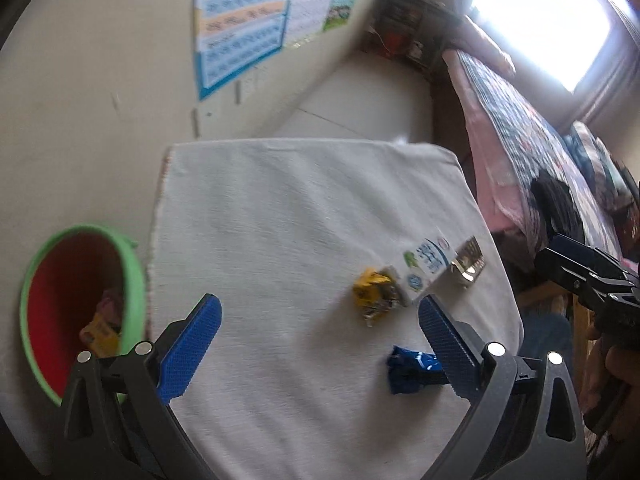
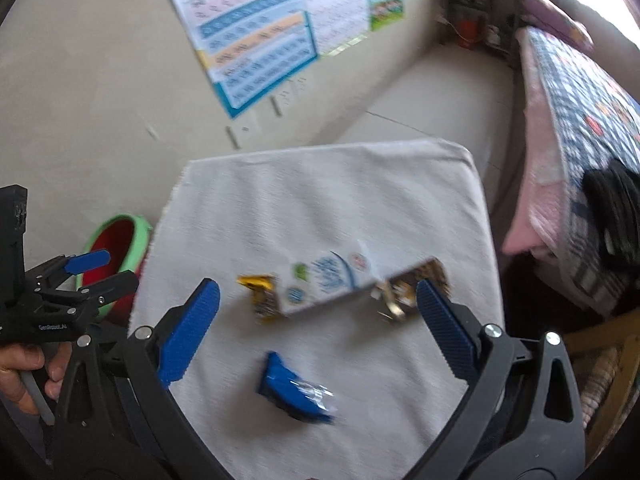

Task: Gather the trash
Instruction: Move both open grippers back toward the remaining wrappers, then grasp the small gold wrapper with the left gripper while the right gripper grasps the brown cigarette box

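On a white cloth-covered table (image 1: 280, 220) lie a white and blue milk carton (image 1: 426, 268), a crumpled yellow wrapper (image 1: 372, 294) and a blue wrapper (image 1: 412, 368). My left gripper (image 1: 320, 344) is open and empty above the table's near side, the blue wrapper by its right finger. My right gripper (image 2: 320, 332) is open and empty above the carton (image 2: 324, 280), yellow wrapper (image 2: 262, 292) and blue wrapper (image 2: 292, 390). A green bin with red inside (image 1: 132, 276) stands left of the table, holding some trash.
The bin (image 2: 140, 240) also shows in the right wrist view, behind the left gripper (image 2: 96, 270). A bed with a patterned quilt (image 1: 520, 128) runs along the right. A poster (image 1: 240, 28) hangs on the wall behind.
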Available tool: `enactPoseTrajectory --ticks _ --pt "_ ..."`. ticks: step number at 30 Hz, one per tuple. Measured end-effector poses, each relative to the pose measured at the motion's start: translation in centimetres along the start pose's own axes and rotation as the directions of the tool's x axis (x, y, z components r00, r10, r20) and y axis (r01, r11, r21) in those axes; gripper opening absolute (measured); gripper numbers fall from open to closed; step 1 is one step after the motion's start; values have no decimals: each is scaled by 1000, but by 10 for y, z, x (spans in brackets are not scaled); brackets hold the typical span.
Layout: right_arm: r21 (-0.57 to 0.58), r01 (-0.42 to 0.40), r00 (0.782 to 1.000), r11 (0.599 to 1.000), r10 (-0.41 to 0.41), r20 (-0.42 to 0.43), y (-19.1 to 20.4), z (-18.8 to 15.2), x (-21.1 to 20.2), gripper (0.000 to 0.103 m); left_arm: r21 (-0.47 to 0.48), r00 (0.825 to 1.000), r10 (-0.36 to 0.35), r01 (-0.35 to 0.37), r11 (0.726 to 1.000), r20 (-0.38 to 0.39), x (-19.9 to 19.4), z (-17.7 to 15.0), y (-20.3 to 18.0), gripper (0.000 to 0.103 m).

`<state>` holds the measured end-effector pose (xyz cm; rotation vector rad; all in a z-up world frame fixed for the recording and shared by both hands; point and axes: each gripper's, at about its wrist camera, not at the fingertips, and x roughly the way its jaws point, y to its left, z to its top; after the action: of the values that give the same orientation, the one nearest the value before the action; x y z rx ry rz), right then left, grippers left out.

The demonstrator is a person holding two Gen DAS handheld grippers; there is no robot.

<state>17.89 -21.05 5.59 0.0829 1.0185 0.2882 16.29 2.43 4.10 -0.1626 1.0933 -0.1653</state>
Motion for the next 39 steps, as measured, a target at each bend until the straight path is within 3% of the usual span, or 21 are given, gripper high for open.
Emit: enactPoseTrajectory --ticks 7,15,18,23,28,30,35,39 --pt "38 46 997 998 -44 -63 -39 -15 12 97 5 995 -5 6 1000 -96 52 2 -31 93" --pt "63 68 993 996 -61 -99 -65 -18 22 97 -149 979 -73 45 988 -188 107 0 -17 70" --pt "68 69 992 995 -61 -114 -69 -19 28 97 -213 973 -127 85 973 -191 119 -2 -9 68" --pt "72 70 989 995 -60 -134 -74 -17 38 97 -238 966 -157 106 965 -205 134 -3 -10 66" --pt "70 72 986 995 -61 -153 -74 -13 50 97 -234 959 -173 119 965 -225 146 -1 -12 49" --pt "71 71 985 995 -59 -165 -75 -13 57 97 -221 955 -196 146 964 -222 147 0 -17 34" --pt "74 63 982 995 -48 -184 -73 -14 69 97 -176 952 -193 153 972 -236 148 0 -24 29" --pt "74 65 981 995 -50 -187 -73 -13 72 97 -169 953 -177 138 976 -245 145 -1 -20 14"
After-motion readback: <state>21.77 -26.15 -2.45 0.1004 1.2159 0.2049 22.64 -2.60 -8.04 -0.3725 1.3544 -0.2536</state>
